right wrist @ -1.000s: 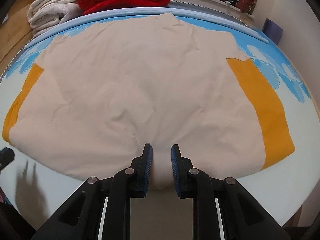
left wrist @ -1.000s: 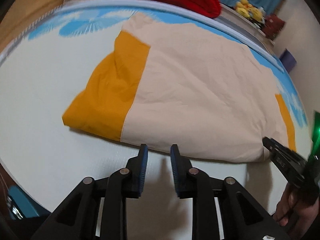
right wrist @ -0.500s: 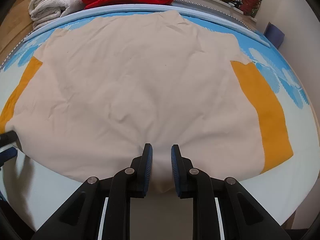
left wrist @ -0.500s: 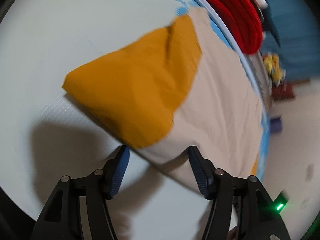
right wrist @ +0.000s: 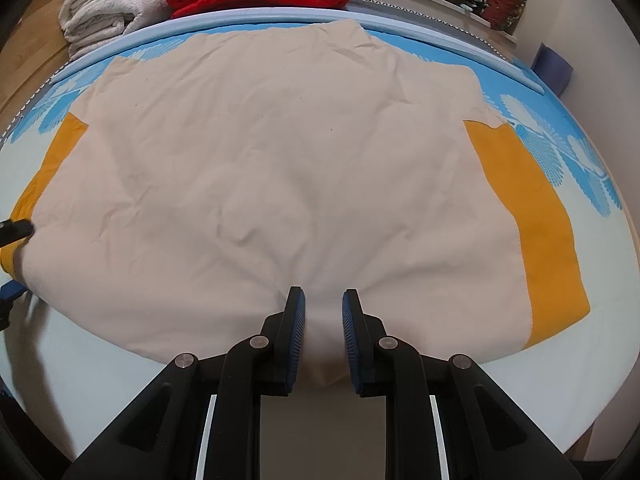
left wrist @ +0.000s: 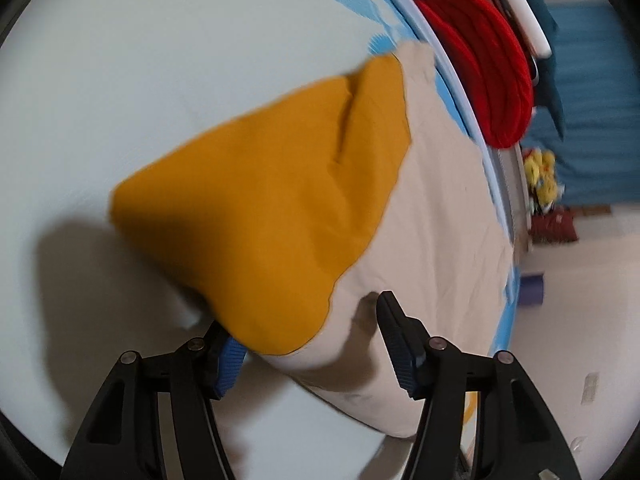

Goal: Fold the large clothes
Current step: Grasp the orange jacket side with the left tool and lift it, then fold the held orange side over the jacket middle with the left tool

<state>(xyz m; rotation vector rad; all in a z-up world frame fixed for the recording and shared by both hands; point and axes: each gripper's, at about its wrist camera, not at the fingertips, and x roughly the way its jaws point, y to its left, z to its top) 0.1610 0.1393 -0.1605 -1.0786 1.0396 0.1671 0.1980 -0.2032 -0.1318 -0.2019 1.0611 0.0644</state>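
Two grippers work the near hem of the cream-and-orange garment (right wrist: 280, 168) spread across the bed (right wrist: 592, 344): the right gripper (right wrist: 323, 336) pinches the middle to anchor it, while the left gripper (left wrist: 310, 344), jaws closing, straddles the left orange corner, seemingly to lift a fold.

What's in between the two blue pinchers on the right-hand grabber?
A bunched fold of the cream cloth, at its near edge, sits between the right gripper's fingers, seen in the right wrist view.
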